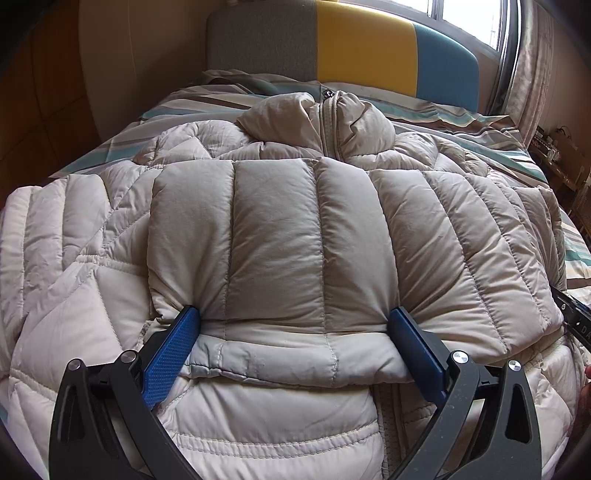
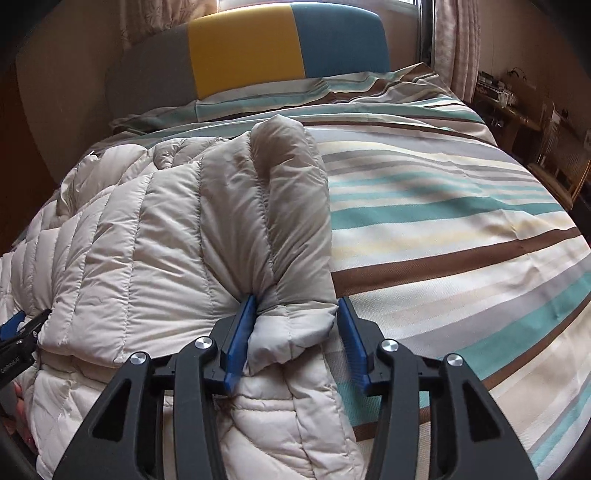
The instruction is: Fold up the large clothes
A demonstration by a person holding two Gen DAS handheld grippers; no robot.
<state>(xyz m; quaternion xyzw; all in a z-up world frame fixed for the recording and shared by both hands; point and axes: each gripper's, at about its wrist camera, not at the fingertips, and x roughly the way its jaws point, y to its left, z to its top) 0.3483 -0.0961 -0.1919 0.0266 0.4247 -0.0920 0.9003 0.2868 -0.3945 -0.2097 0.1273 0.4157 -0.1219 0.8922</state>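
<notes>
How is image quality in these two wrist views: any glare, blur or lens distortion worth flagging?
Left wrist view: window at top right blown out, puffer jacket sharp, dark vignette corners, fisheye bending the headboard. Right wrist view: the same barrel curve bows the striped bedspread, backlight glares above the headboard, and the right gripper shows slight motion smear on its right-hand finger.

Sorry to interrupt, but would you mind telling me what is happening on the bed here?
A person is folding a beige puffer jacket on a striped bed. Both sleeves already lie across its front. The left hand-held gripper is spread wide around one sleeve's cuff. The right hand-held gripper stands open around the other cuff, with one pad clear of the fabric.
</notes>
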